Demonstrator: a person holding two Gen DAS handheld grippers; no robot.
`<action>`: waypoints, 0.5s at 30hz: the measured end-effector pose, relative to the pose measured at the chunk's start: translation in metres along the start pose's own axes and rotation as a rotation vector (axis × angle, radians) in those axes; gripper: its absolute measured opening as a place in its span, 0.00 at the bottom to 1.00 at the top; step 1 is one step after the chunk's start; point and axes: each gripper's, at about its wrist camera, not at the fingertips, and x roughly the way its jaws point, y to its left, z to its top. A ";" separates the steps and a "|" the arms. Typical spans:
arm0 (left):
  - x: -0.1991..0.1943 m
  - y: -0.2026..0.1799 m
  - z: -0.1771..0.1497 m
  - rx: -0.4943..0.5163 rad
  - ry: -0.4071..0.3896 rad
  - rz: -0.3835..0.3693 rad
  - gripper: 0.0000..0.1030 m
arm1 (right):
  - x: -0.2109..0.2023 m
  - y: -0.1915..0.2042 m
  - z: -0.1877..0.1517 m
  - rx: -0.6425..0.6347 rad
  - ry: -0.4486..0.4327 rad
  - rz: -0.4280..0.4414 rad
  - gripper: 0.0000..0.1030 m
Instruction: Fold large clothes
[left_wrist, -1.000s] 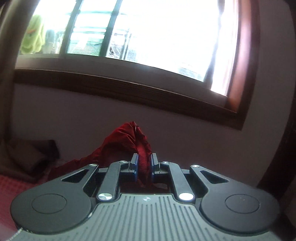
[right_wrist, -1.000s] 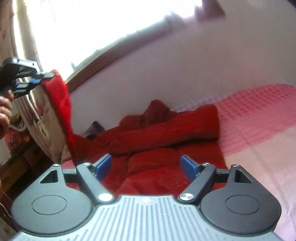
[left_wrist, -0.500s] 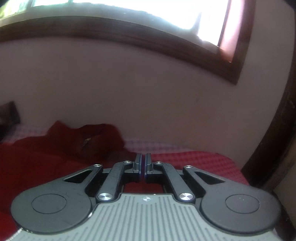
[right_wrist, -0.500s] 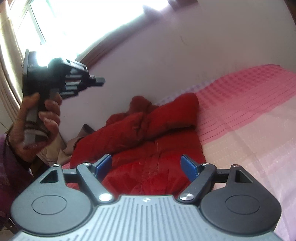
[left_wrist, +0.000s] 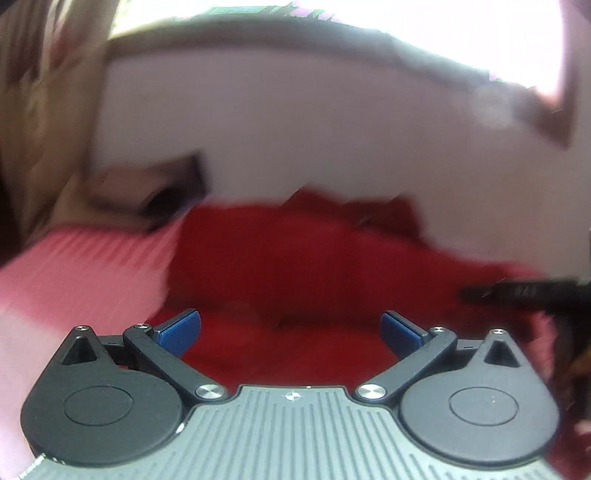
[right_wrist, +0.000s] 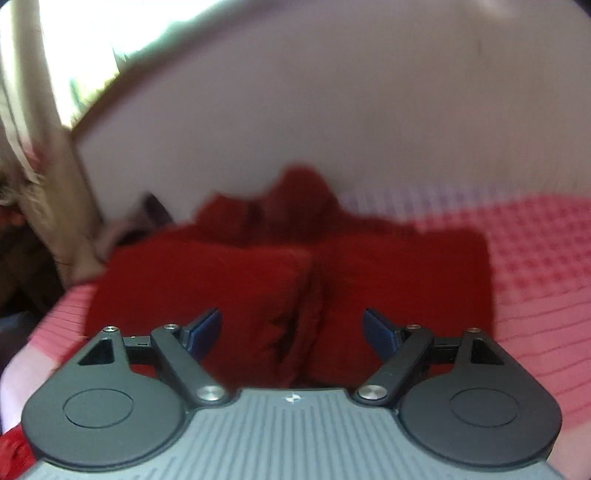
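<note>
Left gripper (left_wrist: 291, 328): blue pads spread wide, just sprung apart, nothing between them, only cloth lying beyond. Right gripper (right_wrist: 292, 332): jaws also parted but just narrowed somewhat, no fabric pinched, pads hanging clear above the cloth.

Past both sets of fingers, the large red knitted garment (right_wrist: 295, 266), thick and soft, heaped on the pink waffle-textured bedspread (right_wrist: 535, 258) close against the pale wall (right_wrist: 332, 110). Seen from the right wrist as two broad panels meeting at a dark crease down the middle, with a rumpled hump bunched at the far edge by the wall. Probably a first fold already laid, judging by that doubled look; both tools empty and angled down at the cloth, likely lining up for a fresh hold on the near edge.

In the left wrist view, the same red mass (left_wrist: 295, 266) filling the centre, with a dark bar poking in from the right edge (left_wrist: 524, 293), most likely part of the other tool, though too smeared to be sure. Brown-framed window (left_wrist: 517, 81) blown out white above; cream curtain (right_wrist: 44, 155) hanging at the left of the right view.

Heavy motion blur in both pictures. Sleeves, collar and hem not distinguishable. Near edge of the garment hidden behind the gripper bodies. Dark shapes beside the curtain at the bed's far corner unreadable.
</note>
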 end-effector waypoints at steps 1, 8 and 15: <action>0.005 0.014 -0.009 -0.025 0.030 0.019 0.97 | 0.010 0.005 -0.001 -0.021 0.026 0.008 0.30; 0.019 0.064 -0.028 -0.175 0.079 0.006 0.98 | -0.021 0.008 0.013 -0.086 -0.157 -0.069 0.11; 0.024 0.053 -0.039 -0.111 0.058 0.025 1.00 | 0.024 -0.007 -0.010 -0.063 -0.034 -0.116 0.13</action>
